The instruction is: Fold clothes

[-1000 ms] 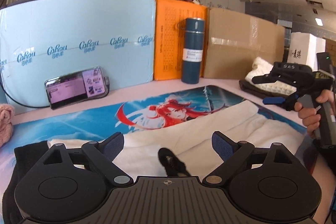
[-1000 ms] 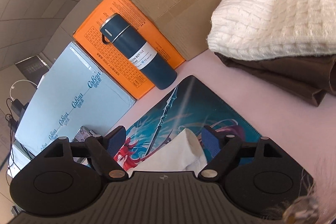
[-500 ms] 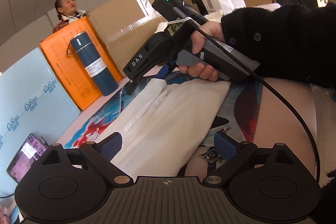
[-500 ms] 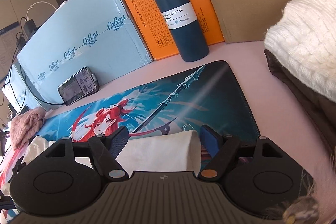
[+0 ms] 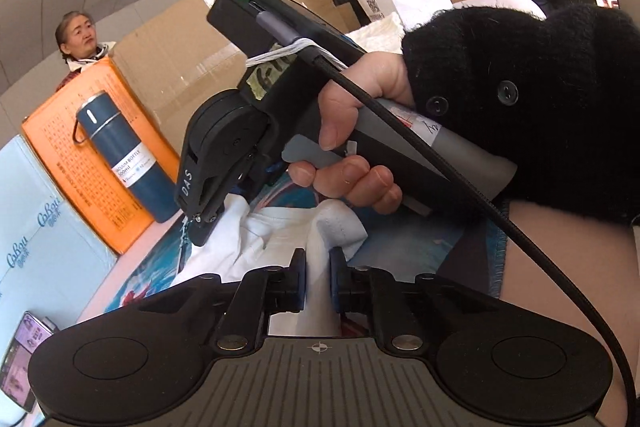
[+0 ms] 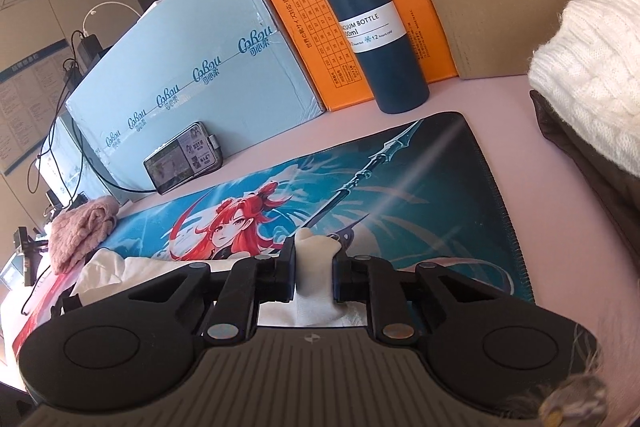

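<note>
A white garment lies on the printed desk mat. My left gripper has its jaws closing, pads pressed on a bunched fold of the white cloth. Just ahead of it in the left wrist view is the right gripper, held by a hand in a black sleeve, its tip down on the same garment. In the right wrist view my right gripper has its jaws closing too, pinching a raised tuft of the white garment. More of the cloth trails off to the left.
A blue vacuum bottle, an orange box, a light blue box and a phone line the back. A cream knit on dark cloth sits right, a pink garment left. A person stands behind the boxes.
Both grippers went from wide open to closed on the white garment. The left gripper swung right and rolled, coming in close behind the right gripper; the right one rolled level.
</note>
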Action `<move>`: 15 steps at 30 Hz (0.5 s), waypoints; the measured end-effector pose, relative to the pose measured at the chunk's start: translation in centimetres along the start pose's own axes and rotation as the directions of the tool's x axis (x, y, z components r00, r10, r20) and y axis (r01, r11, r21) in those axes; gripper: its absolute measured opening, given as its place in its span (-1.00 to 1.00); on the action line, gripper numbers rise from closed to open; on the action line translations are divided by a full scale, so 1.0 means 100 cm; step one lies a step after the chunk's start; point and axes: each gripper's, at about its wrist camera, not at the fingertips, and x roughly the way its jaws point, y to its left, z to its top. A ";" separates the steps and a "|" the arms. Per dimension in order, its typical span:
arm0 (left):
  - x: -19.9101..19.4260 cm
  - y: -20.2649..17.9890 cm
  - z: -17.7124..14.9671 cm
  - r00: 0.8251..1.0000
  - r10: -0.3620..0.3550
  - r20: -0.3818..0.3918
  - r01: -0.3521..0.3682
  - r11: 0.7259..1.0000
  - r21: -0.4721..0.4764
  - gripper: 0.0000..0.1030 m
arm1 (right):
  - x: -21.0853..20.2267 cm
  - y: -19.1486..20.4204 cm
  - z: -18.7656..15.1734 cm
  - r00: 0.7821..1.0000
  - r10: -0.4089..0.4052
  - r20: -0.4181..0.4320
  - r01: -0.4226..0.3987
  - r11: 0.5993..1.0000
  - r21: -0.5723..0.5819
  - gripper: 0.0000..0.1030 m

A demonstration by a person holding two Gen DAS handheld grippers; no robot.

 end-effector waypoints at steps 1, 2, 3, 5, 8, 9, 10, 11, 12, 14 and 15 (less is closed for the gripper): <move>-0.004 0.004 -0.001 1.000 0.016 0.016 -0.016 1.000 -0.019 -0.81 | -0.003 0.000 0.000 1.000 -0.004 0.015 0.004 1.000 0.006 -0.72; -0.010 0.008 -0.003 0.999 0.036 0.032 -0.034 0.999 -0.035 -0.81 | -0.006 -0.001 0.000 0.999 0.001 0.032 -0.002 1.000 0.014 -0.72; -0.017 0.012 -0.006 0.997 0.053 0.051 -0.050 0.997 -0.054 -0.81 | -0.009 0.001 0.000 0.999 0.004 0.049 -0.005 1.000 0.019 -0.72; -0.031 0.022 -0.012 0.992 0.088 0.088 -0.079 0.992 -0.100 -0.81 | -0.014 0.010 0.000 0.997 0.000 0.077 -0.002 1.000 0.030 -0.73; -0.054 0.038 -0.023 0.981 0.137 0.136 -0.111 0.977 -0.182 -0.81 | -0.021 0.036 0.003 0.993 0.005 0.119 -0.007 1.000 0.022 -0.74; -0.063 0.044 -0.027 0.976 0.156 0.150 -0.123 0.970 -0.208 -0.81 | -0.023 0.046 0.006 0.991 0.004 0.132 -0.006 1.000 0.012 -0.74; -0.072 0.049 -0.031 0.970 0.177 0.166 -0.136 0.963 -0.232 -0.81 | -0.025 0.057 0.009 0.989 0.004 0.145 -0.004 1.000 0.002 -0.74; -0.082 0.053 -0.035 0.963 0.199 0.180 -0.150 0.955 -0.256 -0.81 | -0.028 0.068 0.011 0.987 0.004 0.159 -0.003 1.000 -0.008 -0.74; -0.091 0.058 -0.040 0.956 0.221 0.195 -0.162 0.946 -0.280 -0.81 | -0.030 0.079 0.014 0.985 0.004 0.172 -0.001 1.000 -0.019 -0.74; -0.111 0.068 -0.048 0.937 0.269 0.221 -0.188 0.926 -0.328 -0.81 | -0.033 0.107 0.023 0.981 0.014 0.193 -0.005 0.999 -0.050 -0.74; -0.121 0.074 -0.053 0.927 0.294 0.234 -0.201 0.914 -0.353 -0.81 | -0.033 0.121 0.026 0.980 0.020 0.199 -0.005 0.997 -0.072 -0.74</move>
